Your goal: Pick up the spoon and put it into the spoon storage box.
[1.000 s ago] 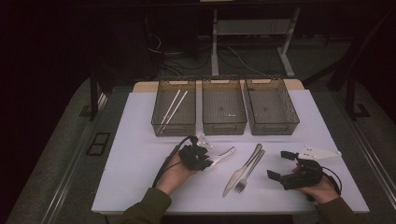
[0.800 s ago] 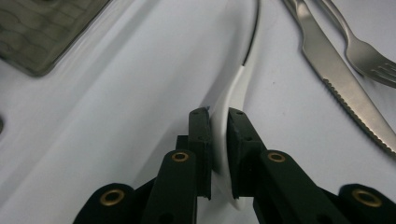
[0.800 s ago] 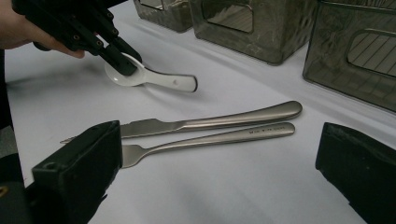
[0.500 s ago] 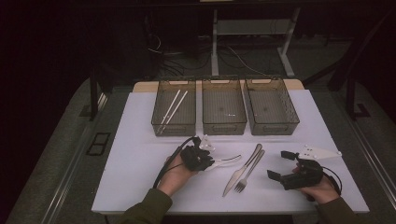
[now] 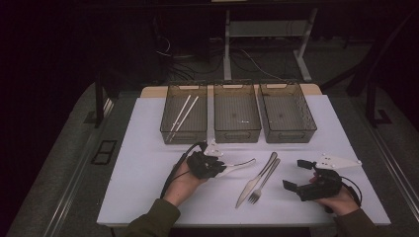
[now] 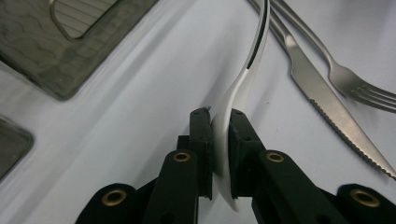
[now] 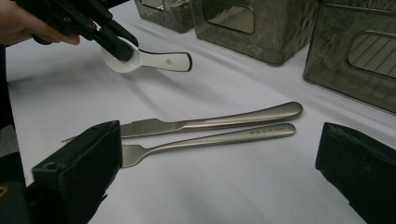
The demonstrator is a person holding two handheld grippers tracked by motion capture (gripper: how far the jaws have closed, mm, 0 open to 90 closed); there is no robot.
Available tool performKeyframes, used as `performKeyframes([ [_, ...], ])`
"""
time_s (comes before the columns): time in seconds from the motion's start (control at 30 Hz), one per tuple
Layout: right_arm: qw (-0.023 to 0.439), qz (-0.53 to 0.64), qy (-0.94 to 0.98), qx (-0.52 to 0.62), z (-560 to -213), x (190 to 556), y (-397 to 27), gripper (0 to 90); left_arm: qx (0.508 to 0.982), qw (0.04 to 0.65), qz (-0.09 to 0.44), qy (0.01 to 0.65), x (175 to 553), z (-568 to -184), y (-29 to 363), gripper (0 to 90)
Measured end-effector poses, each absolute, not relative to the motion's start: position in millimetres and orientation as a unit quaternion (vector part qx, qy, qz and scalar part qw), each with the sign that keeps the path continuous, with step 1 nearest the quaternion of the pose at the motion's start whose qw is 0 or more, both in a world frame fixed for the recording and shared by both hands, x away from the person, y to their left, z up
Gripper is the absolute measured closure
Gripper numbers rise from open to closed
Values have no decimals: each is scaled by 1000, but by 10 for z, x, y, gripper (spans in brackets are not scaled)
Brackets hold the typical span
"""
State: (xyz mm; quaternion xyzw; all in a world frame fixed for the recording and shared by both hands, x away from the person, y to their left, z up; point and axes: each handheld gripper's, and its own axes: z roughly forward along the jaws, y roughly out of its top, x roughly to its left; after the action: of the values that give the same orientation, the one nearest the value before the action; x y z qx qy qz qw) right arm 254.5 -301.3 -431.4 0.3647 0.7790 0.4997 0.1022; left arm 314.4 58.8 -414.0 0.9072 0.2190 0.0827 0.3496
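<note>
A white spoon (image 6: 254, 60) with a dark-edged handle is pinched by its bowl in my left gripper (image 6: 223, 140), which is shut on it. In the high view the left gripper (image 5: 217, 167) sits left of centre, and the spoon (image 5: 239, 164) points right, just above the table. A steel knife (image 5: 257, 178) and fork (image 5: 264, 182) lie side by side to its right. My right gripper (image 5: 298, 175) rests at the front right, open with nothing between its jaws. Its own view looks past the gripper (image 7: 219, 172) onto the knife (image 7: 210, 123) and fork (image 7: 210, 140).
Three smoky clear bins stand in a row at the back: the left bin (image 5: 184, 134) holds two chopsticks (image 5: 182, 116), with the middle bin (image 5: 237, 134) and right bin (image 5: 289, 134) beside it. The white tabletop (image 5: 148, 187) ends close in front of both hands.
The left gripper and the white spoon have shifted slightly. The right gripper, the knife and the fork have stayed where they were.
</note>
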Motion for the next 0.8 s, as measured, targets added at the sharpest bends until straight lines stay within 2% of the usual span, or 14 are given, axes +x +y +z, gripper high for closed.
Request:
performKeyframes([
  [0.8,104,498,779,366,-4322,2559,-3018,10,896,386,113,188,3277,-3774,626,816],
])
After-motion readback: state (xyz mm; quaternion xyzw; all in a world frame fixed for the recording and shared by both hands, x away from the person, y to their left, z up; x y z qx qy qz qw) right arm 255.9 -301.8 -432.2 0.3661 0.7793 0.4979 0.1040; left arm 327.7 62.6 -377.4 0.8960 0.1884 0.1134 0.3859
